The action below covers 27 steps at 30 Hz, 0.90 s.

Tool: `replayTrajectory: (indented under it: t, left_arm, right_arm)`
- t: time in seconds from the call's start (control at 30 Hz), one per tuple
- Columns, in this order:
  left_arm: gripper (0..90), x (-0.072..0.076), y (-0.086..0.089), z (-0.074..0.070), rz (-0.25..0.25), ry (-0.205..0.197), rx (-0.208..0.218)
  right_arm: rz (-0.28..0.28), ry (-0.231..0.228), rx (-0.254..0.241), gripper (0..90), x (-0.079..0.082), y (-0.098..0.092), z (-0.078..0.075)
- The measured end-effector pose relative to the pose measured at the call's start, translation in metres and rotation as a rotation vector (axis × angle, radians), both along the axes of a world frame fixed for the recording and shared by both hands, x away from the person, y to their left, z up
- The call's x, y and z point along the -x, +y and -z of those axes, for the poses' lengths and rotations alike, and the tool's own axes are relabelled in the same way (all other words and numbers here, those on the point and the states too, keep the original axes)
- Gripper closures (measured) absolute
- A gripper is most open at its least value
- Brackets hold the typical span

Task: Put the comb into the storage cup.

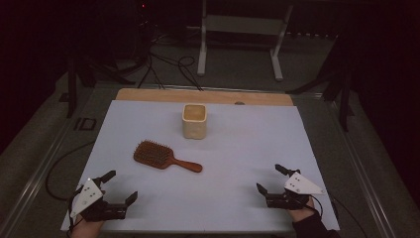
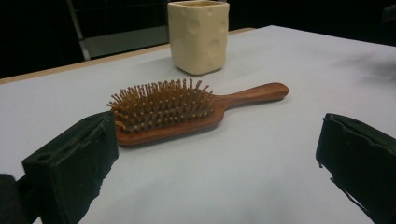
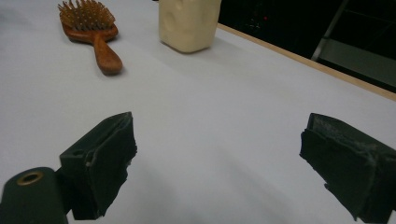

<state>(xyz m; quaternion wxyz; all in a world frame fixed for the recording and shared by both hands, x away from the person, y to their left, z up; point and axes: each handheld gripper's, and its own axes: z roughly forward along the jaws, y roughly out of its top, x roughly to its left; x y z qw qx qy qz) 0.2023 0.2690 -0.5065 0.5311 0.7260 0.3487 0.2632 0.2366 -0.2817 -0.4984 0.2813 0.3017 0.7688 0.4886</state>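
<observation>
Behind the wooden hairbrush (image 1: 166,156), near the counter (image 1: 237,163)'s far edge, a cream square cup (image 1: 194,120) was seen upright, apart. The brush lay mid-counter, bristles up, handle toward the right. Nothing was held: left claw (image 1: 120,187) and right claw (image 1: 270,179) were spread wide.

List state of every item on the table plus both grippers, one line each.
hairbrush: lying flat, bristles up, handle toward the right gripper's side, untouched.
cream cup: upright, beyond the hairbrush, apart from it; contents can't be told.
left gripper: open, nothing between its fingers, at the table's near edge.
right gripper: open, nothing between its fingers, at the near edge.
</observation>
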Motion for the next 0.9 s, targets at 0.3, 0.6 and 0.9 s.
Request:
replayTrajectory:
  t: [0.3, 0.6, 0.9]
  left_arm:
    - [0.0, -0.0004, -0.0009, 0.0001, -0.001, 0.012, -0.013]
    - [0.0, 0.0004, -0.0037, -0.0014, 0.011, 0.013, -0.022]
    - [0.0, -0.0007, -0.0064, -0.0055, 0.034, 0.015, -0.024]
  right_arm:
    - [0.005, -0.016, 0.003, 9.5, 0.0017, -0.0003, -0.0013]
    - [0.017, -0.023, -0.005, 9.5, 0.0021, -0.0005, -0.0021]
    - [0.018, -0.028, -0.002, 9.6, 0.0024, -0.0005, -0.0020]
